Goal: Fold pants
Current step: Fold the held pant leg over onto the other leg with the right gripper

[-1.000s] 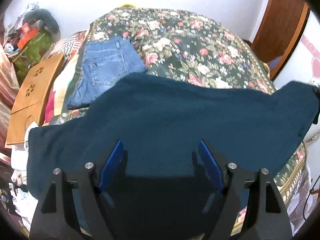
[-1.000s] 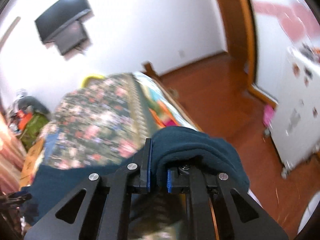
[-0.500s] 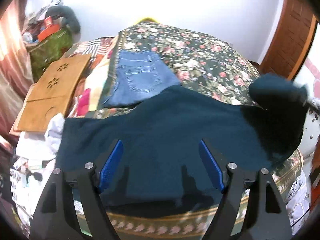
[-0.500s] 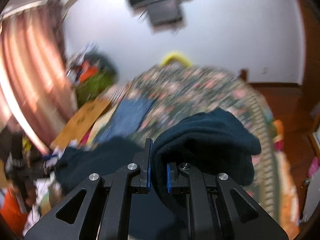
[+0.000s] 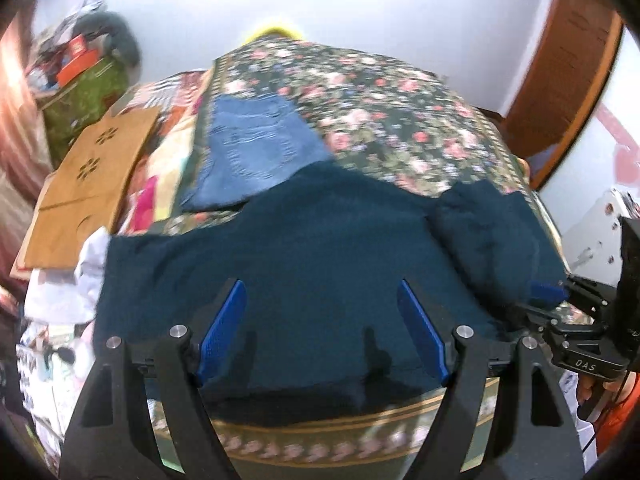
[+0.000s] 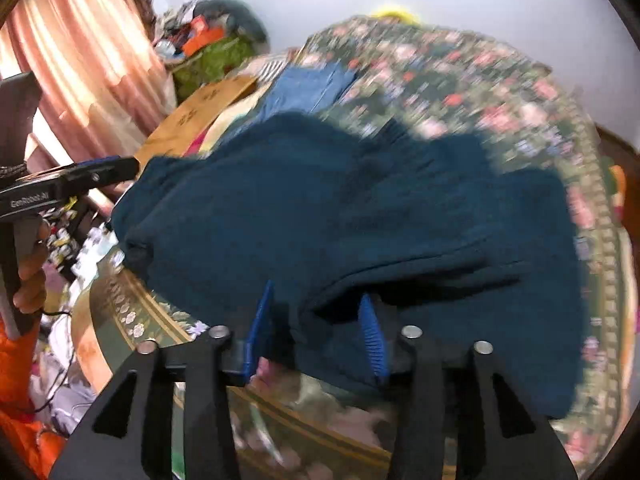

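floral quilted bedspread [image 5: 400, 120], fuzzy dark teal pants [image 5: 320, 248] spread flat, both grippers' jaws wide

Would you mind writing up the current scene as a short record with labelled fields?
garment: dark teal pants spread on the floral bedspread, right end folded over onto itself
left gripper: open, hovering over the pants, holding nothing
right gripper: open, blue pads on either side of a fold at the pants' near edge
nearby: folded blue jeans behind the pants; wooden board at the bed's left
image quality: motion blur in both views
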Tool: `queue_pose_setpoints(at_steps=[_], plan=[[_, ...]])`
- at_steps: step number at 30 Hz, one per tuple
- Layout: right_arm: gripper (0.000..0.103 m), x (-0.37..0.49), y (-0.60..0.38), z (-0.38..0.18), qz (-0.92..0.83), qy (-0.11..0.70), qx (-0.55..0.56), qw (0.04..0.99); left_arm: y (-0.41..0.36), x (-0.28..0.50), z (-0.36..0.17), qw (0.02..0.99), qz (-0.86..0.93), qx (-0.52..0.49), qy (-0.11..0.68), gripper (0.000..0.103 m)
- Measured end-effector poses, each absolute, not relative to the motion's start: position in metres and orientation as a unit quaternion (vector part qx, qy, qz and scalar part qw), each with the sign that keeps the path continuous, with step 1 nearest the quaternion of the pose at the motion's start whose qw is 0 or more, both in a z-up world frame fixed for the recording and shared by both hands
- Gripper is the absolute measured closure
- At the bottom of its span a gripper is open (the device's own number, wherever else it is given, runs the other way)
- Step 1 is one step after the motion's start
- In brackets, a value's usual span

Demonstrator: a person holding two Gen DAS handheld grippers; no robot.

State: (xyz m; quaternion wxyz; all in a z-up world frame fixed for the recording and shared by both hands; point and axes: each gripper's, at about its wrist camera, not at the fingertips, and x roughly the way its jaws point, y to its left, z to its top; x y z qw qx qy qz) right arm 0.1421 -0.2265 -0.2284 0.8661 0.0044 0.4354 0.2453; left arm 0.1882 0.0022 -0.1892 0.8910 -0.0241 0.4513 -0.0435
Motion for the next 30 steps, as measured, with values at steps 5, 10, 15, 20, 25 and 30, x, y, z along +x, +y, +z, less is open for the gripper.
queue_pose_setpoints(at_steps=[5,10,15,20,25,30], plan=[[0.053,0.127,-0.281,-0.212,0.197,0.408,0.039,0.89,-0.053,0.203,-0.182,0.884,-0.094,-0.003,0.458,0.022],[0.053,0.125,-0.327,-0.217,0.13,0.405,0.061,0.903,-0.114,0.211,-0.19,0.873,-0.142,0.03,0.466,0.02],[0.053,0.127,-0.356,-0.242,0.104,0.427,0.117,0.891,-0.168,0.224,-0.218,0.853,-0.166,0.062,0.491,0.02],[0.053,0.13,-0.357,-0.264,0.113,0.442,0.138,0.879,-0.2,0.235,-0.251,0.842,-0.141,0.13,0.504,0.02],[0.053,0.13,-0.359,-0.274,0.123,0.449,0.15,0.872,-0.205,0.248,-0.269,0.831,-0.127,0.145,0.521,0.02],[0.053,0.127,-0.36,-0.275,0.125,0.453,0.157,0.869,-0.192,0.257,-0.252,0.859,-0.091,0.127,0.487,0.054]])
